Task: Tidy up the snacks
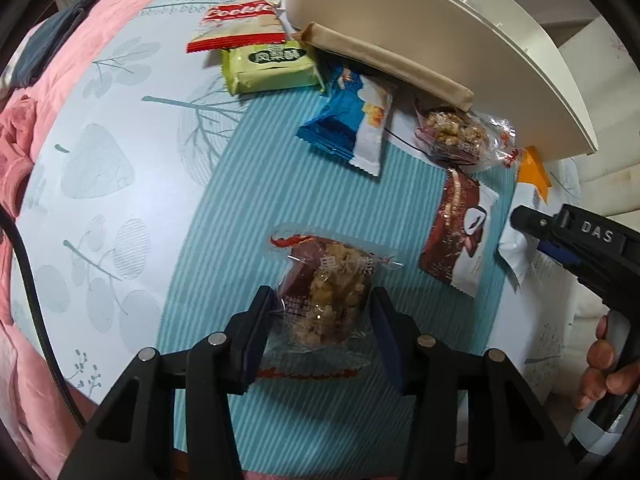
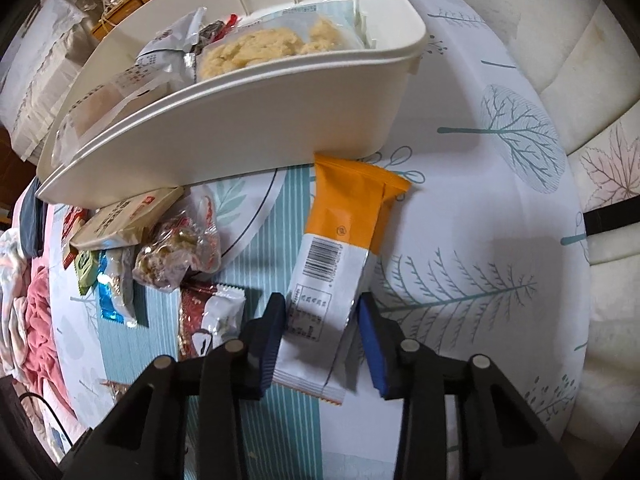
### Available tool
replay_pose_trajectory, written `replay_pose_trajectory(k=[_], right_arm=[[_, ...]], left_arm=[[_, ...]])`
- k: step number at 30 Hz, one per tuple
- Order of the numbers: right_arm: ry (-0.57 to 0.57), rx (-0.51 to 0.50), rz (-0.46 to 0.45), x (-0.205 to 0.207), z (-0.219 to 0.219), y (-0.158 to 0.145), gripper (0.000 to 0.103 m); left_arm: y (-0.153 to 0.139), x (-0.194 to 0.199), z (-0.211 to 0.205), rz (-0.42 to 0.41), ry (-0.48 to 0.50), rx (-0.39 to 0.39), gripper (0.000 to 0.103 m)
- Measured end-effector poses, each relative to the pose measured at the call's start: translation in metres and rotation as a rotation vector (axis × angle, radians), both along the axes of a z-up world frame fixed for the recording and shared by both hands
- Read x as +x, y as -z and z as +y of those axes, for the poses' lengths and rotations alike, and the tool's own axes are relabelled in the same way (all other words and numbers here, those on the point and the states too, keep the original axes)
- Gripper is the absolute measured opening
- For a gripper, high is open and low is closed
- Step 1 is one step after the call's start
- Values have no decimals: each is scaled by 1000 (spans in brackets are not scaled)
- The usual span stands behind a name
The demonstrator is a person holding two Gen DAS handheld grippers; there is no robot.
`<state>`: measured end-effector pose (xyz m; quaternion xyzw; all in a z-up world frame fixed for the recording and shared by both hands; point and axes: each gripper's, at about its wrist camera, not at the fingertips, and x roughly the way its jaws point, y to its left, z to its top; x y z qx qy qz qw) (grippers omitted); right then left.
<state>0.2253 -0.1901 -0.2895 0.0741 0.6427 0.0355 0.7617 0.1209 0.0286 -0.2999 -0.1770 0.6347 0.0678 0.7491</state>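
So in the left wrist view, the left gripper [image 1: 322,316] is pointing pretty much straight down at a clear plastic packet of brown nut clusters with red printed edges [image 1: 326,300], which sits low in the middle of the frame on the teal striped mat [image 1: 224,208] on the table. The fingers [image 1: 256,320] are partly closed and straddle the packet's bulgy middle, one on each side; they look right up against the wrapper, but I can't tell if they're actually pinching it yet. The packet's long axis runs up and down the frame, in line with the fingers, so the squeeze comes across its narrow width. The cream plastic bin [image 1: 440,52] arcs across the upper right, with more loose snacks just below it. At the right edge you can see the other black handle with a hand [image 1: 604,364] on it. Over to the right wrist view: the right gripper [image 2: 322,332] has an orange and white foil snack bar wrapper with a barcode [image 2: 340,248] between its fingers [image 2: 370,340], which are also partly closed. The left one seems to touch the white end and the right one sits just beside the crimped edge, so no firm grip that I'd swear to. This bar's long axis also runs away from the fingers toward the bin [image 2: 248,128], whose near wall fills the upper left, already holding several packets. My guess is each hand is nearest its own snack, and both need to close and lift up and over that near wall.
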Motion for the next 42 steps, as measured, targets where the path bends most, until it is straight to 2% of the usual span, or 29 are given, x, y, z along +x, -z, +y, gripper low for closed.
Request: replay_pose_trajectory(k=[10,12,15,20,23,24,27,28,30,35,42], right_arm=[[-10,41,-1,-26,-14,-15,36],[-11,51,-12,-32,-19,-24,36],[-24,70,-38,-39,-18,-37,36],[-60,107,-90,-45,-13,-60,36],[-79,119,-138,-43,-11,-76,36],[-82,117,-160,-41,-8,-82,36],[-90,114,-232,-39,-4,-103,36],[-87,120,-249,-37,-4,-109,36],[-82,123,-265,-29,1,-113,36],[-59,129,-334,-8,5,-133,36],[4,128,-403,33,4,-152,36]], left_arm=[[-14,-6,26,-33,-64,33,46],[-18,-6,34,-35,-81,0,46],[-33,-1,47,-56,-108,-46,46],[-66,15,59,-118,-84,-21,46],[-90,28,62,-148,-57,-2,46],[-99,33,64,-162,-51,10,37],[-127,50,67,-214,-20,6,32],[-134,56,68,-228,-9,4,24],[-144,64,72,-241,3,1,18],[-155,88,77,-251,25,-13,18],[-144,107,87,-196,51,-35,18]])
